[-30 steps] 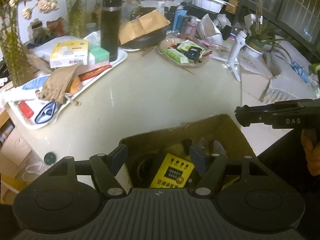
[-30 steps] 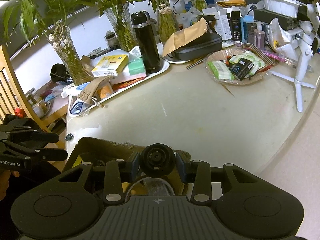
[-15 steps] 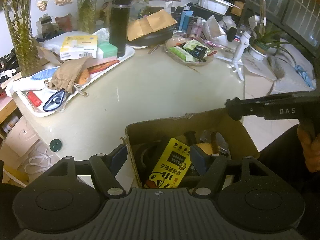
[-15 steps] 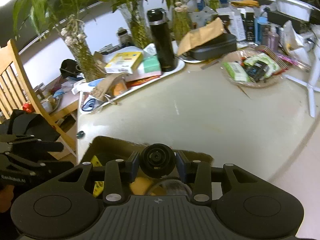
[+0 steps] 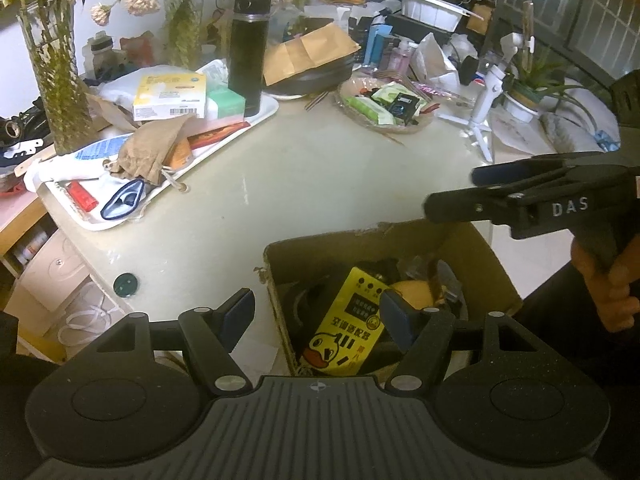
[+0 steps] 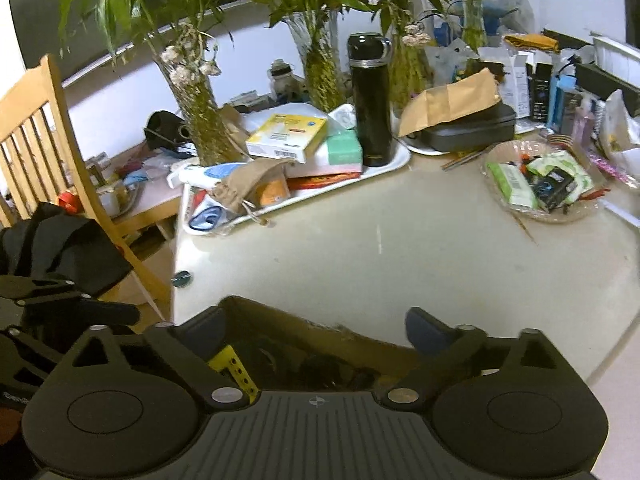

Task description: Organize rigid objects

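An open cardboard box (image 5: 472, 256) sits at the table's near edge. It holds a yellow device with a duck print (image 5: 352, 332), an orange item and dark objects. My left gripper (image 5: 316, 314) hangs over the box, jaws apart astride its left wall, and the pads touch nothing. My right gripper (image 5: 456, 190) reaches in from the right above the box's far rim, held by a hand. In the right wrist view the right gripper (image 6: 314, 328) is opening wide over the box (image 6: 280, 320) with nothing between its fingers. The yellow device (image 6: 232, 364) shows below, and the left gripper (image 6: 104, 300) is at the left.
A white tray (image 5: 264, 114) at back left carries a black flask (image 5: 248, 52), a yellow carton, a brown pouch and small items. A shallow basket of packets (image 5: 384, 108) and a white tripod (image 5: 484, 120) stand at the back right. Plant vases line the rear. A wooden chair (image 6: 48, 128) stands left of the table.
The right gripper's jaws have spread wide and the black round object they held is gone from between them. Both views have pulled back a little from the box.
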Tool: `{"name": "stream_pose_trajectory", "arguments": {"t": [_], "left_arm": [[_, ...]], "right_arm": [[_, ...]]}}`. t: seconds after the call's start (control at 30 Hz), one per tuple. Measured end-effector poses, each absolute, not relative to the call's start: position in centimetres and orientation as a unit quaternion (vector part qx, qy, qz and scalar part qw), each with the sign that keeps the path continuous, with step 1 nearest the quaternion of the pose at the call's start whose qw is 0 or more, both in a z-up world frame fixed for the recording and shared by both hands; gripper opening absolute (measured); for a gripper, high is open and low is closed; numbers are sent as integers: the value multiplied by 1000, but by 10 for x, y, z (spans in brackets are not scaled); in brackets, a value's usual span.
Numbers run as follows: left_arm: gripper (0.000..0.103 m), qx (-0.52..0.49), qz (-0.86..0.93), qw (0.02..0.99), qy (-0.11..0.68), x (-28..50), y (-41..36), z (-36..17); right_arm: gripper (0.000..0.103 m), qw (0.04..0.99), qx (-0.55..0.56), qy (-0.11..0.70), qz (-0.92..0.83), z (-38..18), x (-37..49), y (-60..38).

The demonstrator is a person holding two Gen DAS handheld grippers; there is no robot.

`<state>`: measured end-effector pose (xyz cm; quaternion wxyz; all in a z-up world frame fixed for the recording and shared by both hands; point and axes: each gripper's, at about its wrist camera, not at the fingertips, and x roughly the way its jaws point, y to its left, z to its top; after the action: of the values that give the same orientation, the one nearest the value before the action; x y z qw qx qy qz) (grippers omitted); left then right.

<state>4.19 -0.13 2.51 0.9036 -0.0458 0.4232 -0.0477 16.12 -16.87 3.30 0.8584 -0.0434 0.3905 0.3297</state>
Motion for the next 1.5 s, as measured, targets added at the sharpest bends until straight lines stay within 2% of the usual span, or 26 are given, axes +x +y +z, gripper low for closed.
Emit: {"name": "stream_pose_trajectory", "arguments": {"t": [0.1, 0.2, 0.3, 0.33, 0.47, 0.53, 1.03, 1.5], "left_arm": [[70, -43, -48, 901, 429, 40, -2, 23], [80, -41, -45, 900, 431, 38, -2, 21], [82, -43, -45, 901, 430, 35, -2, 20], [89, -43, -45, 901, 430, 34, -3, 20], [93, -39, -49, 903, 425, 30, -6, 19], [103, -34, -52, 906, 420, 27, -10, 17], [103, -8, -47, 888, 458, 21, -19, -9], [103, -7, -46, 885, 463, 20, -19, -9]], "right_arm": [[103, 861, -49, 391, 321, 32, 156, -177], [103, 862, -53, 400, 306, 27, 151, -187], [103, 861, -56, 412, 294, 21, 145, -198], [103, 860, -57, 415, 290, 19, 143, -202], [103, 856, -62, 434, 273, 8, 133, -214], [103, 853, -70, 442, 267, 3, 127, -217], [103, 834, -107, 472, 264, -11, 93, -217], [103, 833, -124, 475, 256, -16, 92, -212]]}}
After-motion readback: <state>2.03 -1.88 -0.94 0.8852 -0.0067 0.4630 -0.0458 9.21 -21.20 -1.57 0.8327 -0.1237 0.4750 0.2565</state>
